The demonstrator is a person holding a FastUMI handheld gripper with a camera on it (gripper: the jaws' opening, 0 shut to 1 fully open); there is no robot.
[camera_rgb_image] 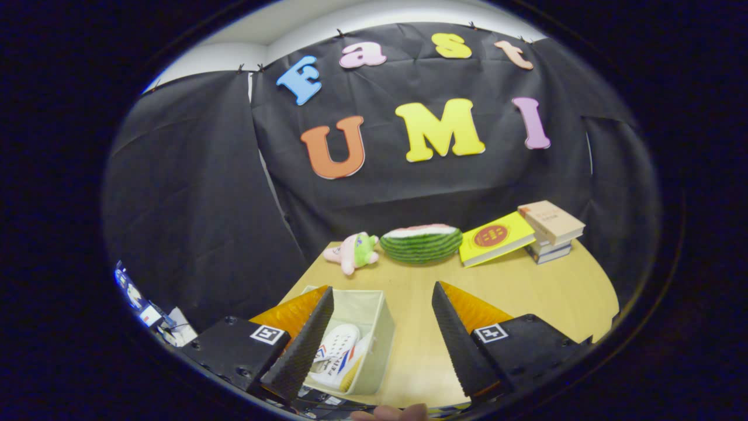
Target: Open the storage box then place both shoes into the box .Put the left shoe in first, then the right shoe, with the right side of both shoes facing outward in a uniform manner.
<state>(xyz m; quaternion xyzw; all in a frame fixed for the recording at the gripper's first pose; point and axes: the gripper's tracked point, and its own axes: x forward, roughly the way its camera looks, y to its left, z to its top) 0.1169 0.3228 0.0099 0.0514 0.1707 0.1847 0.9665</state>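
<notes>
Above the pale wooden worktop, the claw hangs wide open, gripping nothing. An open cream fabric storage box sits between its fingers, partly behind the left one, with a white shoe with red and blue stripes inside. Beyond, by the black cloth wall, lie a pink-and-green plush toy, a watermelon-shaped cushion, a yellow book and stacked books.

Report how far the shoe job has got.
Done: the storage box is open, and white shoes lie inside, though how many is hard to tell. In hand: nothing; the hand-held gripper hangs open over the table, its fingers gripping nothing. Left: confirming both shoes are in and face the same way.
</notes>
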